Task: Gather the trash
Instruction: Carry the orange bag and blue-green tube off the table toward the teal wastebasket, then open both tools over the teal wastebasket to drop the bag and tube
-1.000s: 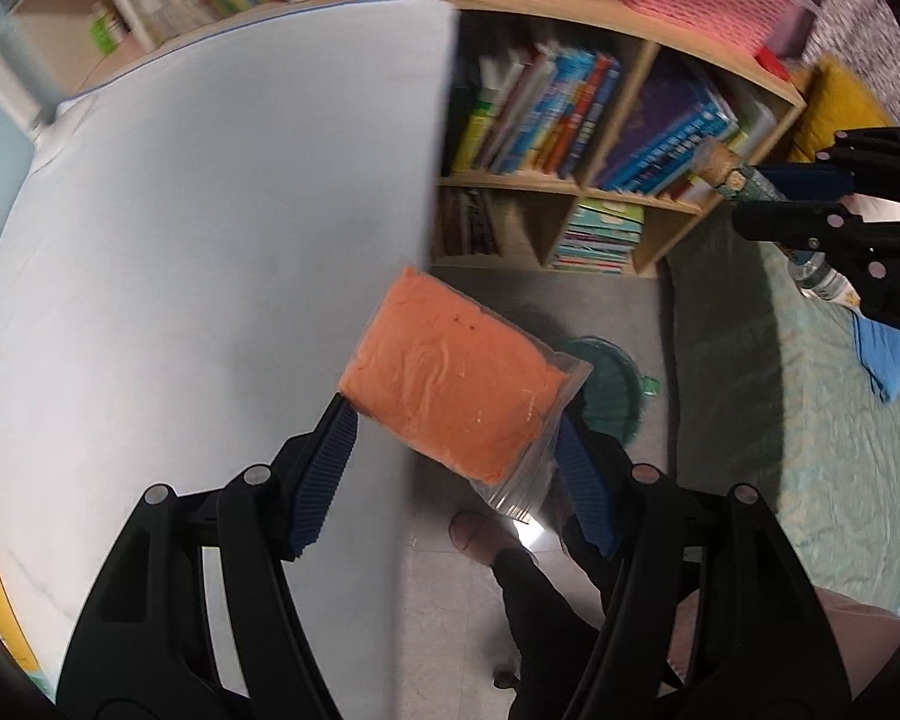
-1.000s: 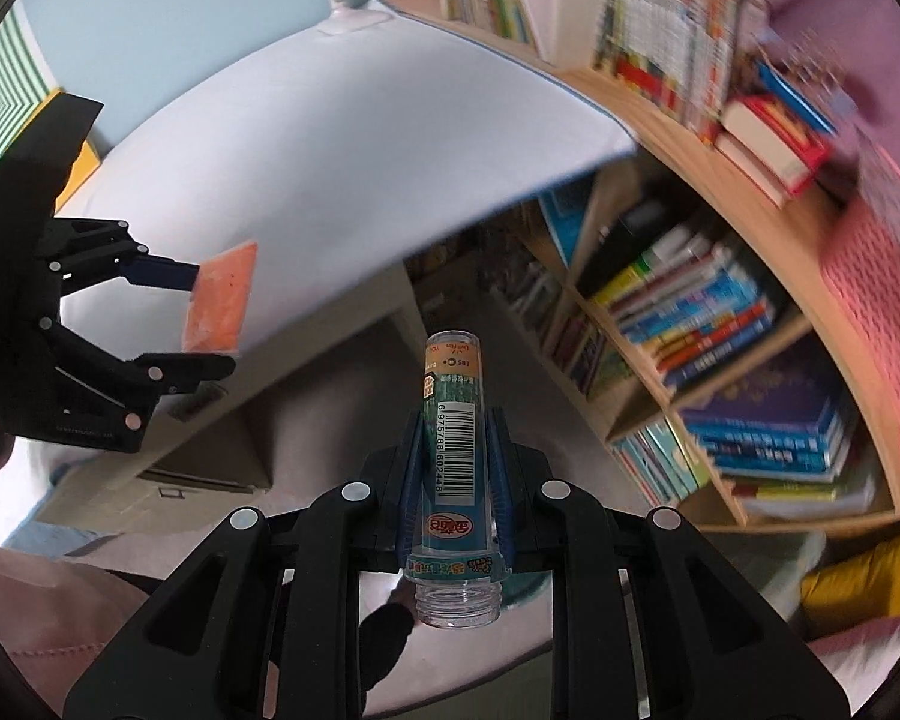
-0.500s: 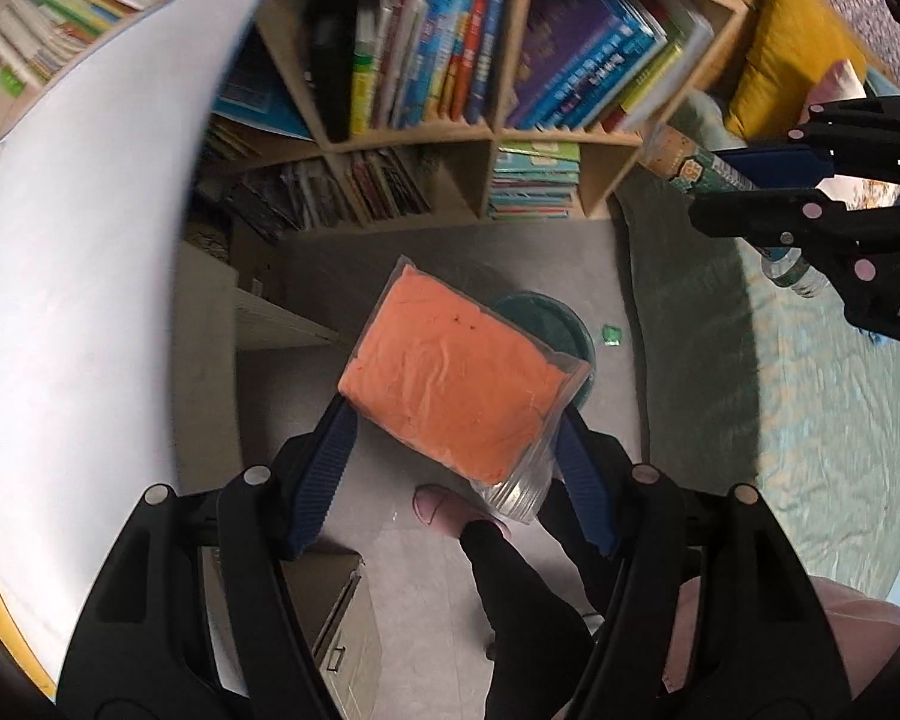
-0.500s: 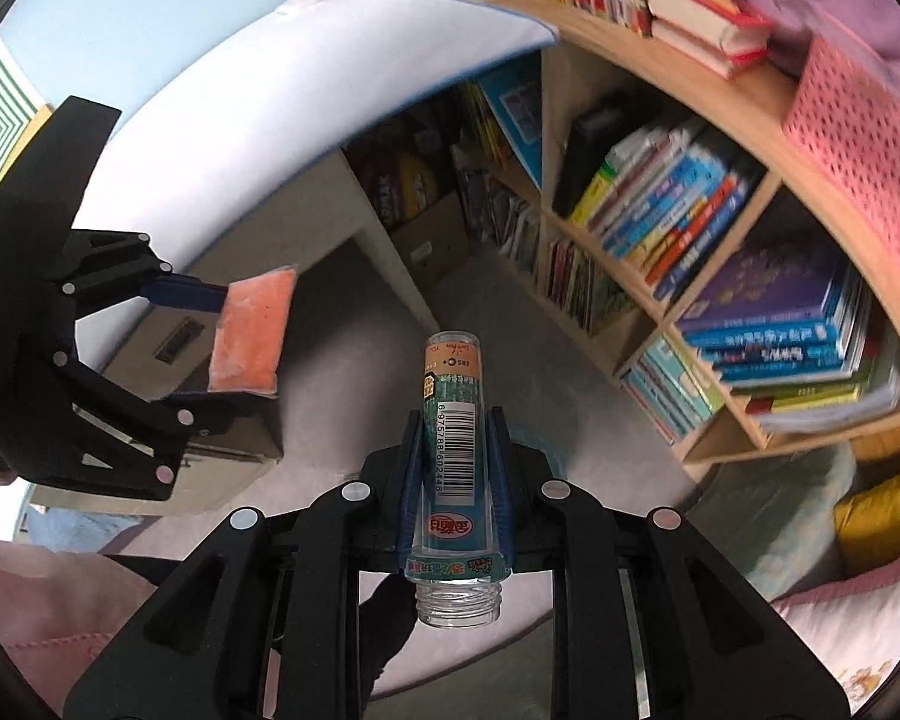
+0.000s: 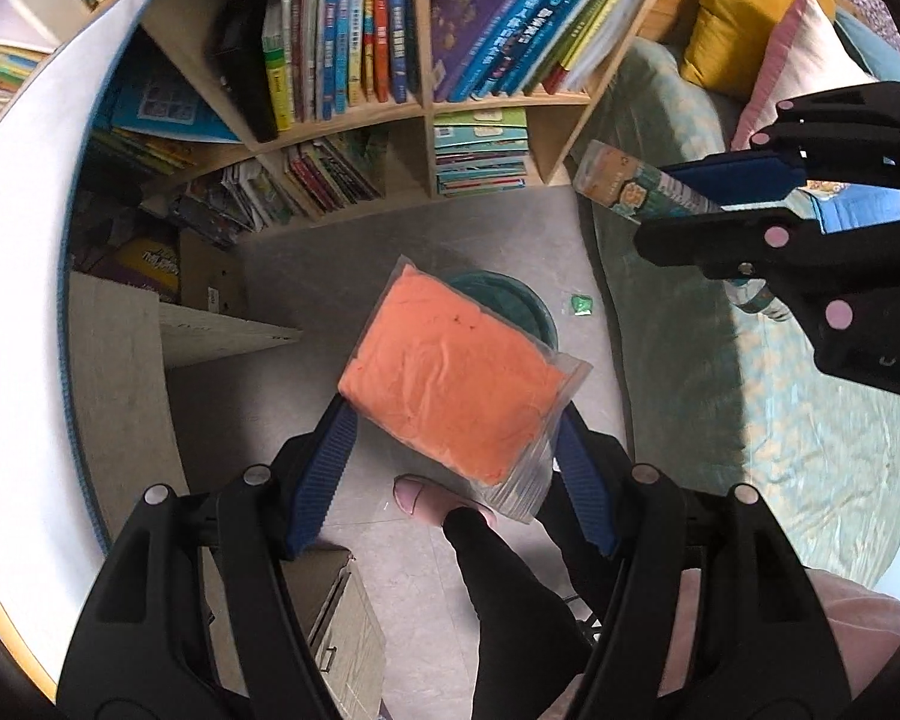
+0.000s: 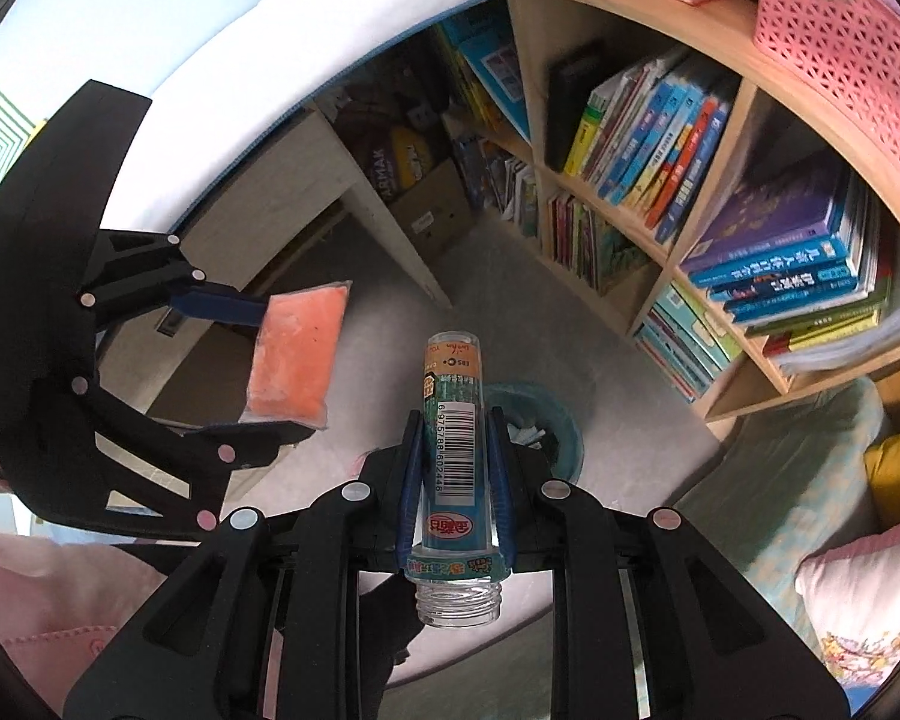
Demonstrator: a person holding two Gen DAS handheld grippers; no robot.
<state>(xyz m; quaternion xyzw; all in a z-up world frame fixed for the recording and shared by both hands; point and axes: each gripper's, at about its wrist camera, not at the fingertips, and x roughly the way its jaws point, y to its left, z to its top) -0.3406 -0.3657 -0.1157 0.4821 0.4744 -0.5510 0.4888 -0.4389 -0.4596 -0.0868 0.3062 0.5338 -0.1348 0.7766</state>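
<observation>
My left gripper (image 5: 453, 420) is shut on a clear zip bag of orange stuff (image 5: 450, 375) and holds it in the air over the floor. The bag also shows in the right wrist view (image 6: 294, 354). My right gripper (image 6: 453, 438) is shut on an empty clear plastic bottle (image 6: 453, 450) with a teal label and no cap. The bottle shows at the right of the left wrist view (image 5: 636, 189). A round teal trash bin (image 5: 525, 306) stands on the floor right below the bag; in the right wrist view the bin (image 6: 546, 426) lies just behind the bottle.
A wooden bookshelf (image 5: 426, 108) full of books stands behind the bin. A white desk (image 5: 24, 300) with a drawer unit (image 5: 342, 648) is at the left. A bed with a green cover (image 5: 750, 408) is at the right. A small green scrap (image 5: 582, 303) lies on the floor. The person's foot (image 5: 426, 495) is below.
Both grippers have tilted down and moved from over the desk toward the floor. The trash bin now lies under the bag and behind the bottle. Both grips are unchanged.
</observation>
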